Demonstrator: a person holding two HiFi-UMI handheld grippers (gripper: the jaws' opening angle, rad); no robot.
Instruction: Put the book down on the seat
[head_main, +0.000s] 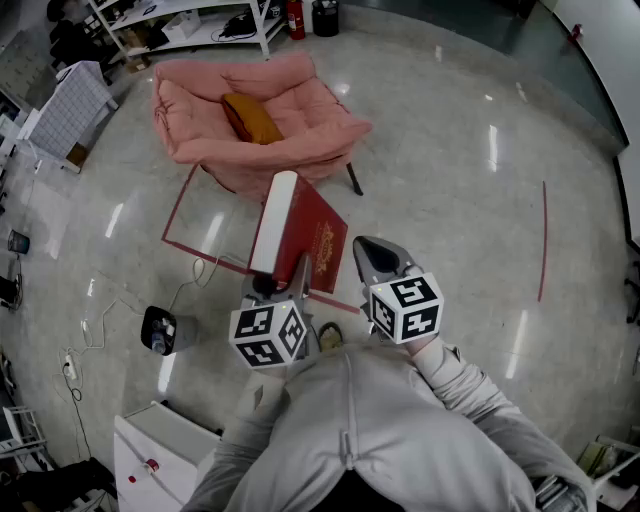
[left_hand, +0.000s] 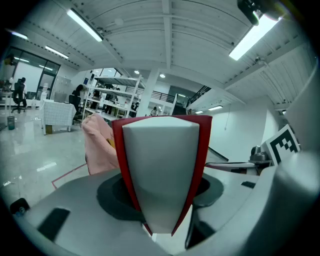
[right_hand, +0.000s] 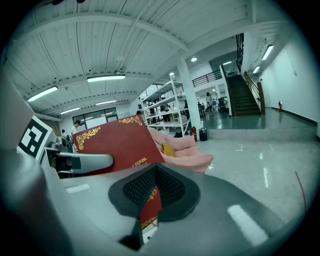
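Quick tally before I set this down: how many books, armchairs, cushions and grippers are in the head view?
Books: 1, the red book
Armchairs: 1, the pink armchair
Cushions: 1, the orange cushion on that armchair
Grippers: 2, the left gripper and the right gripper
Total: 5

Head view: bottom edge of the book (head_main: 310, 235) is hidden behind the left tongs (head_main: 282, 280), and the shelf (head_main: 200, 15) is cut off up top. Left gripper view: book blocks most of the chair (left_hand: 99, 142). Bg ppl (left_hand: 20, 91) are too small to make out, tbh.
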